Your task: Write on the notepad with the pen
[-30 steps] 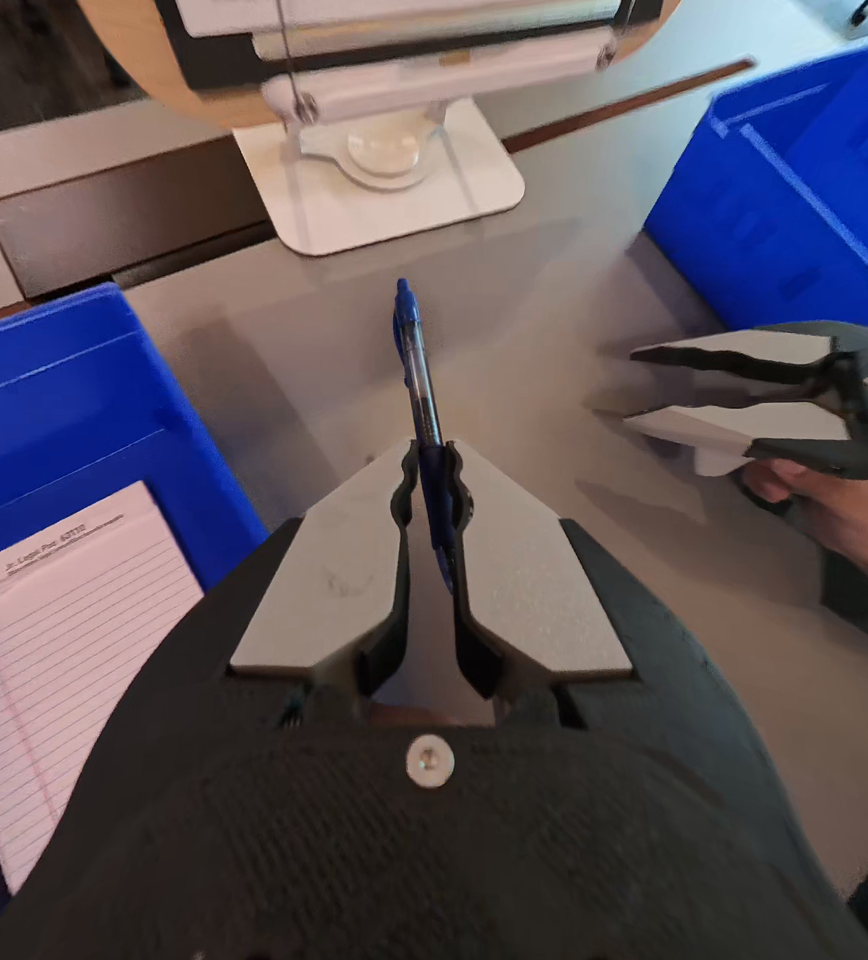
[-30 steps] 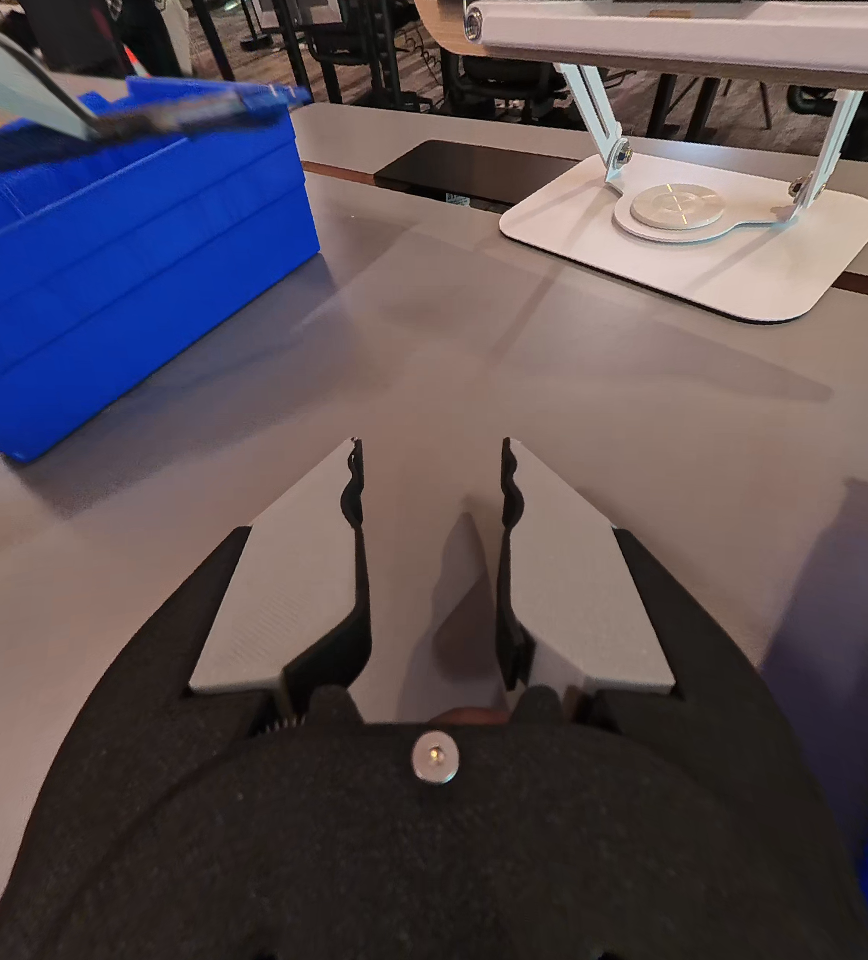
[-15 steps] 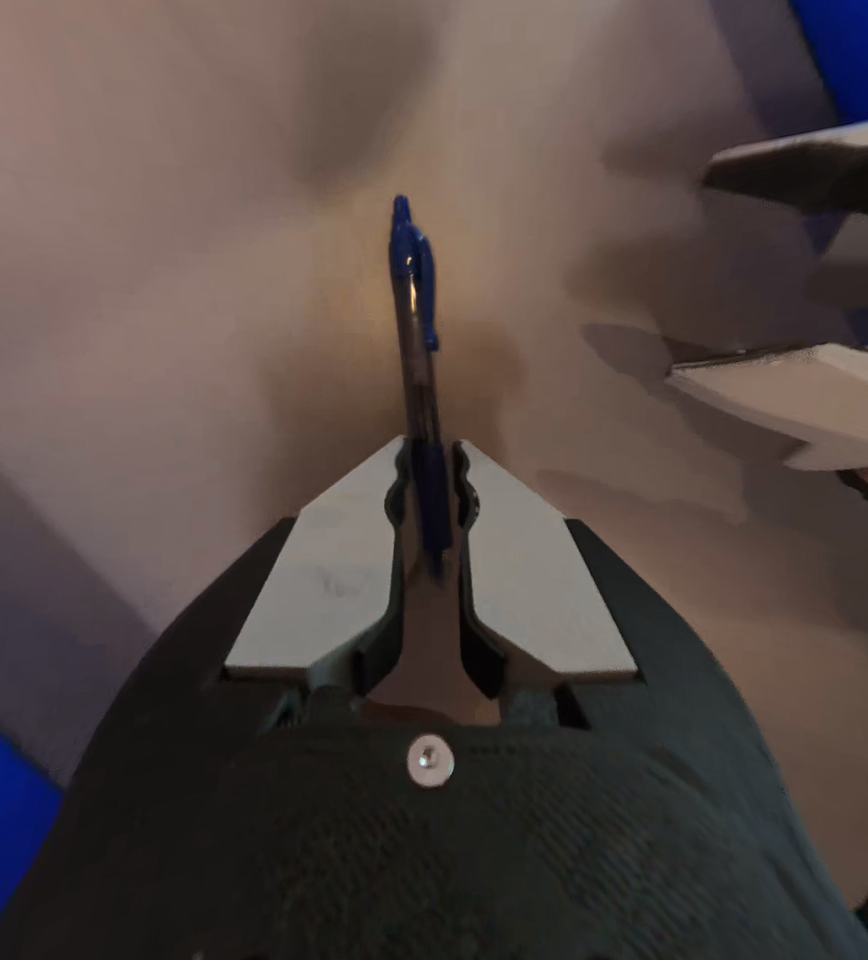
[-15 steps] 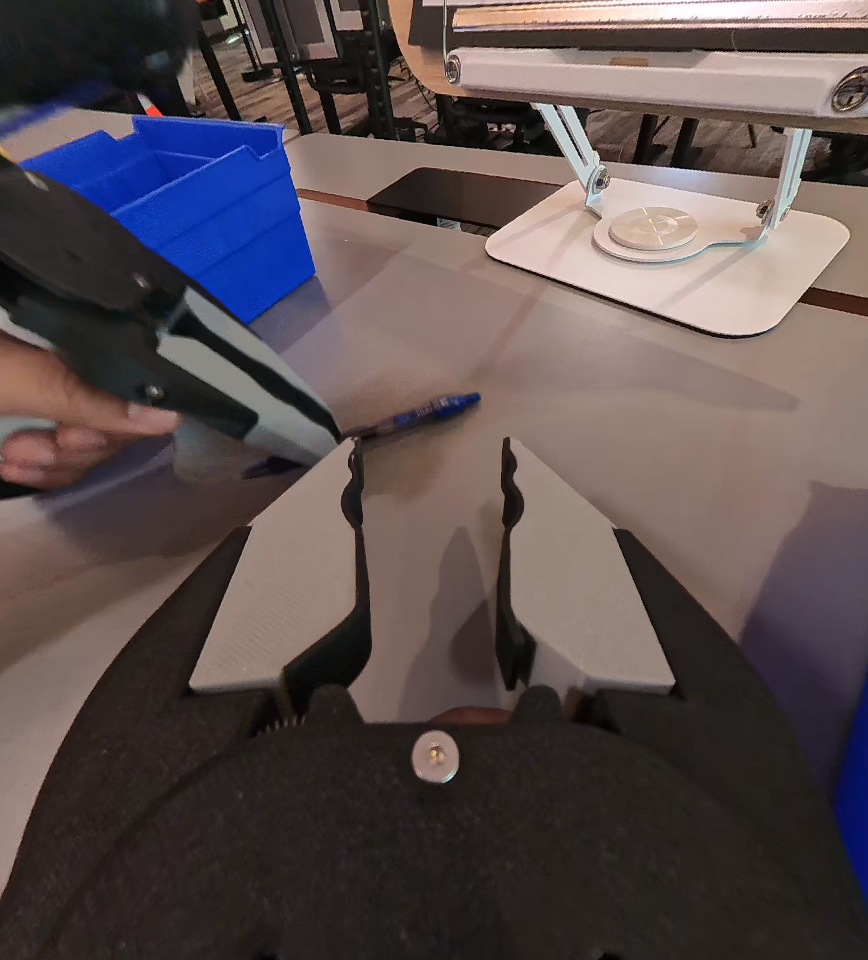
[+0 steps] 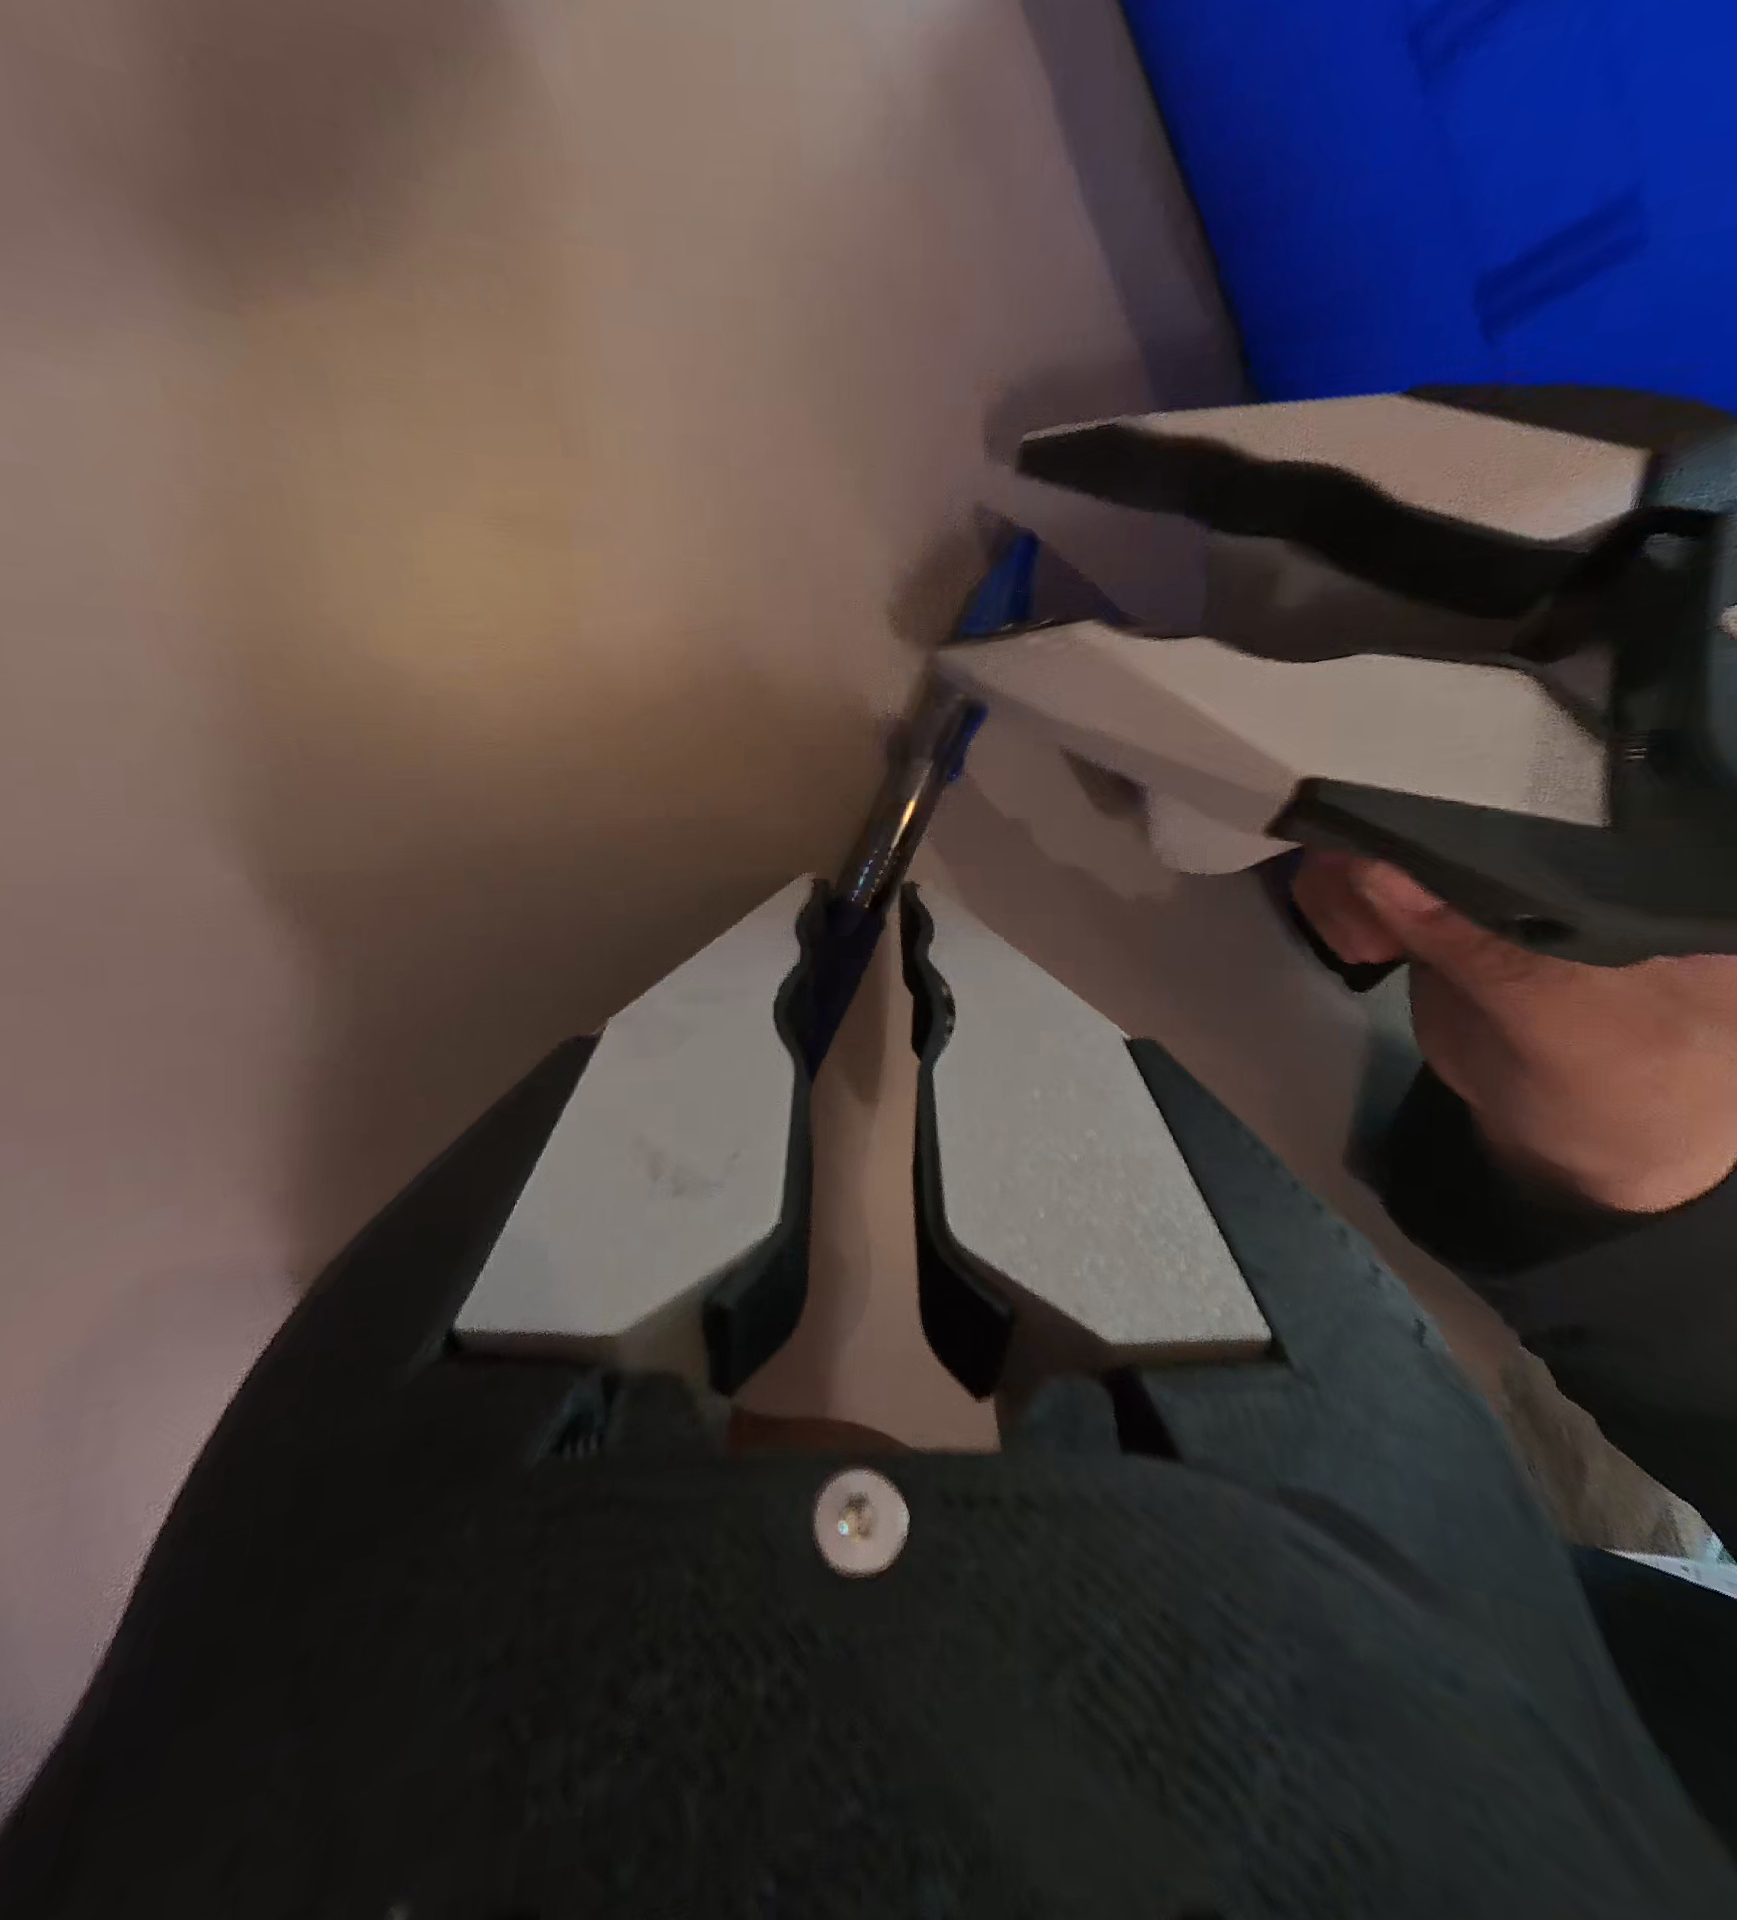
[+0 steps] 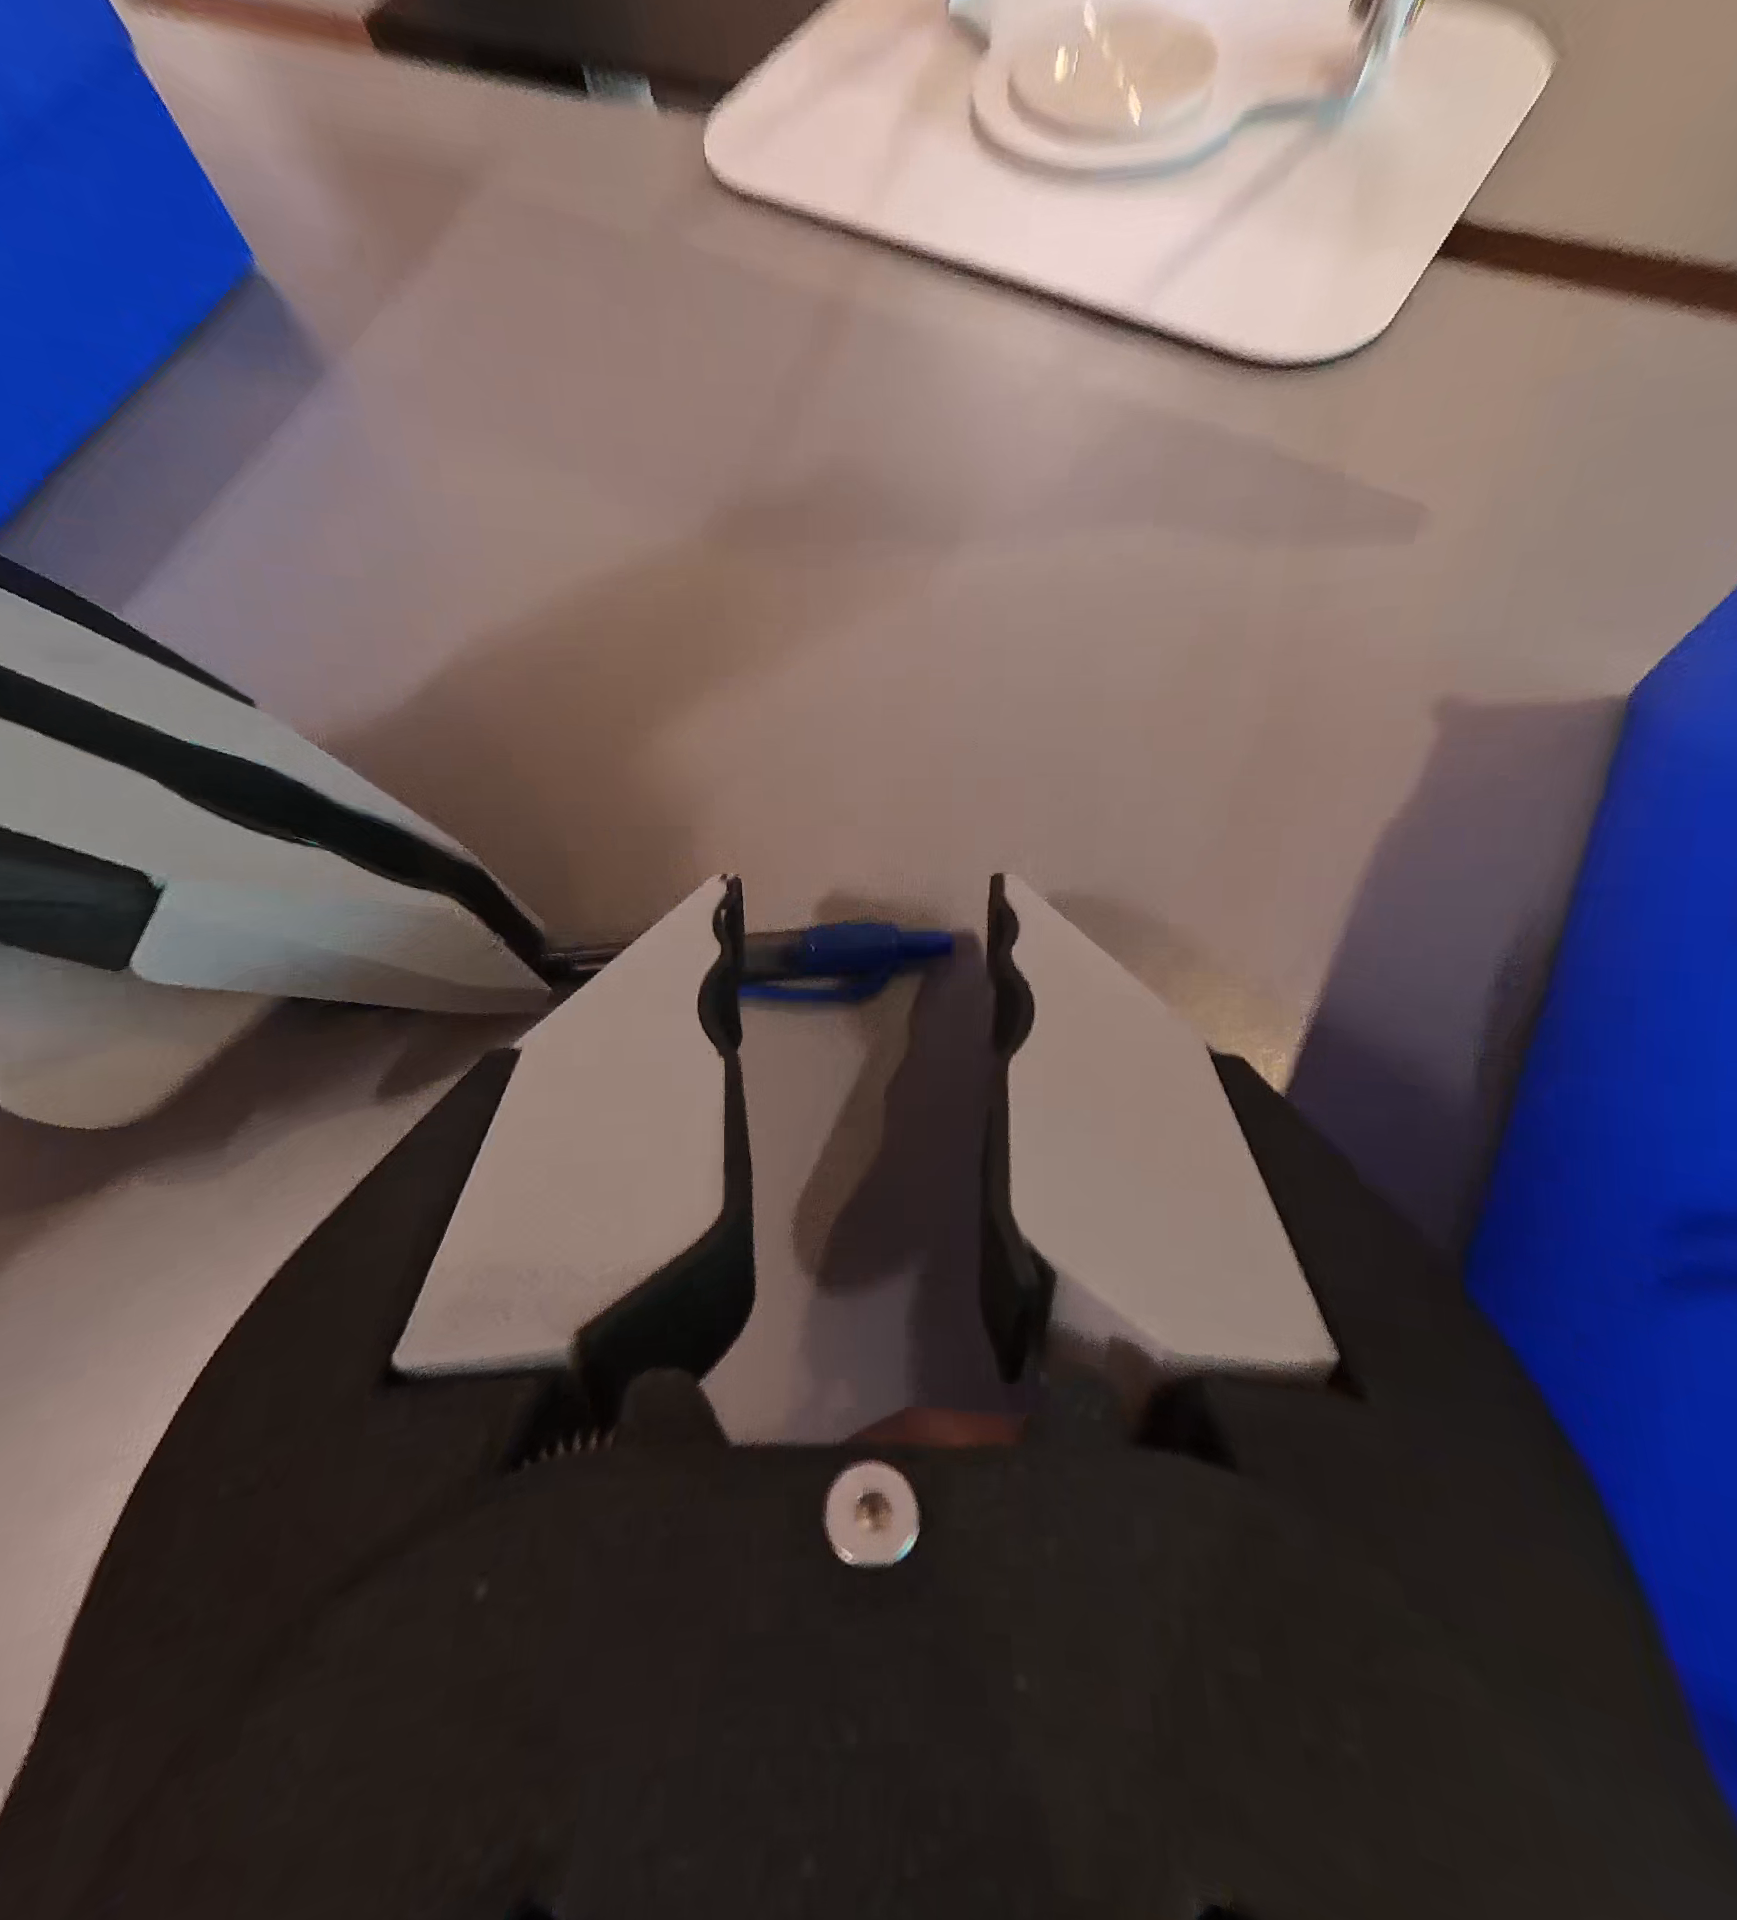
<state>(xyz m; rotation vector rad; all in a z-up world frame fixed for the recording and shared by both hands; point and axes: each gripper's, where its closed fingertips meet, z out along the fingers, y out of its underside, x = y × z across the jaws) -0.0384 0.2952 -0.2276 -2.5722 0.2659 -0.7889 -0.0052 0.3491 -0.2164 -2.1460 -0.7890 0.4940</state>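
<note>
The slim blue-and-clear ballpoint pen [image 5: 890, 831], frame centre, is barely pinched by the left gripper [image 5: 859, 899]; the right gripper [image 6: 856, 914] is spread around its blue cap. The grey-brown tabletop [image 6: 843, 582] is flanked by blue plastic bins [image 6: 1674, 1039].

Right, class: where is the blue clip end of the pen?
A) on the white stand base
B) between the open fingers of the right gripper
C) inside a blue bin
B: the pen has its blue end between the spread fingertips of the right gripper.
</note>
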